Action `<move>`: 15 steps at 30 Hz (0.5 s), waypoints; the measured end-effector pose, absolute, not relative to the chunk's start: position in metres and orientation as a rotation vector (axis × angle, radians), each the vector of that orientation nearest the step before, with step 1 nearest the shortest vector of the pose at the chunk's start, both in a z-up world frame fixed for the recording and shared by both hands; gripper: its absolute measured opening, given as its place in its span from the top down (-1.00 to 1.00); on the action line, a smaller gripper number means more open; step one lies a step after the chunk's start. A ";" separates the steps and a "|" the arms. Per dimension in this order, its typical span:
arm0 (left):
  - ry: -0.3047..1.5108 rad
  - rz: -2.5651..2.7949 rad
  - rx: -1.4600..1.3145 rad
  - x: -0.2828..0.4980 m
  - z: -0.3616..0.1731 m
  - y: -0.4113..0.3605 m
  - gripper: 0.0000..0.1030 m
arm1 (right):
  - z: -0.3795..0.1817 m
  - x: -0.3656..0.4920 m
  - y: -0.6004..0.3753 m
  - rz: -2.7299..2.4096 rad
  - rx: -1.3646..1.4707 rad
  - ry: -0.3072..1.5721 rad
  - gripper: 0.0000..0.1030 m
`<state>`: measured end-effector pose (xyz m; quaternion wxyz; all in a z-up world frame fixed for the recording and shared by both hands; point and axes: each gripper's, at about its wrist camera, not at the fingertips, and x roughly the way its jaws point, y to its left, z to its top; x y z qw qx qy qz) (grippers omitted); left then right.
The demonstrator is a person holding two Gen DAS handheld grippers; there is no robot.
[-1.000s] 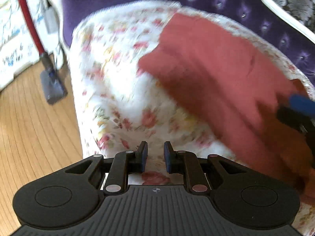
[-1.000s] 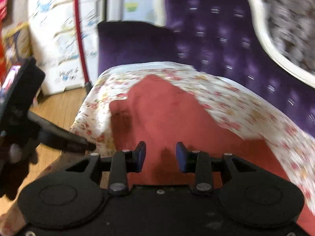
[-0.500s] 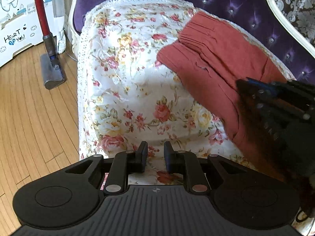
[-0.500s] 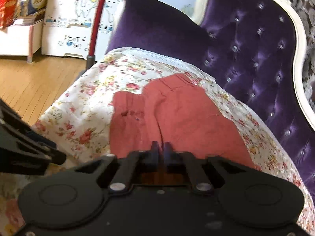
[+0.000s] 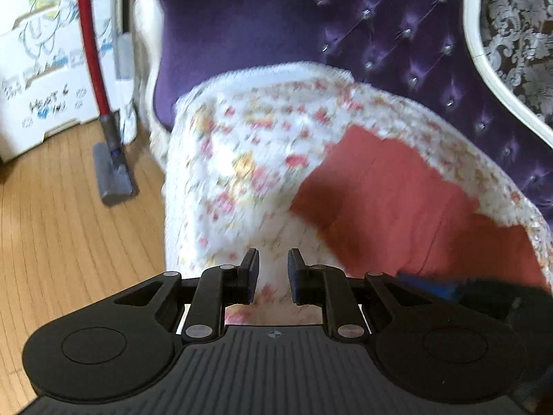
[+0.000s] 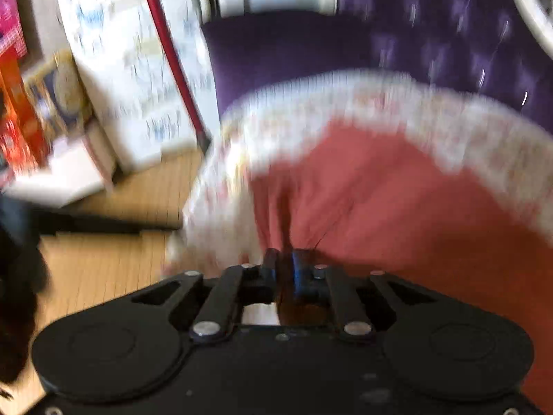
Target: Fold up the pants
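The rust-red pants (image 5: 408,200) lie on a floral cloth (image 5: 242,159) over the purple sofa's seat. In the right wrist view the pants (image 6: 380,193) fill the middle, and my right gripper (image 6: 285,263) is shut on a pinched fold of their near edge, with creases running out from the fingers. My left gripper (image 5: 273,269) is open and empty, over the floral cloth just left of the pants. The right gripper also shows at the lower right of the left wrist view (image 5: 449,287). Both views are motion-blurred.
The tufted purple sofa back (image 5: 432,52) with a white frame rises behind. A red-handled vacuum (image 5: 103,131) stands on the wooden floor (image 5: 69,242) at left, by a white printed box (image 5: 41,69). Coloured boxes (image 6: 20,103) are at far left.
My right gripper closed on the pants' near edge and now pulls it up, bunching the fabric. My left gripper stayed open and shifted while both cameras swung.
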<state>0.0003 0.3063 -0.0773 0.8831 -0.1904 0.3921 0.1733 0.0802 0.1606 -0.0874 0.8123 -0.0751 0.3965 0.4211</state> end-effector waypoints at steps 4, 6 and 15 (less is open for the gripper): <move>0.786 0.293 -0.339 0.025 -0.062 0.287 0.65 | -0.066 0.070 0.130 0.918 -0.062 0.779 0.49; 0.782 0.243 -0.303 0.041 -0.060 0.273 0.63 | -0.048 0.072 0.102 0.891 -0.003 0.731 0.39; 0.888 0.156 -0.164 0.115 -0.104 0.232 0.63 | -0.042 0.147 -0.007 0.550 -0.076 0.696 0.34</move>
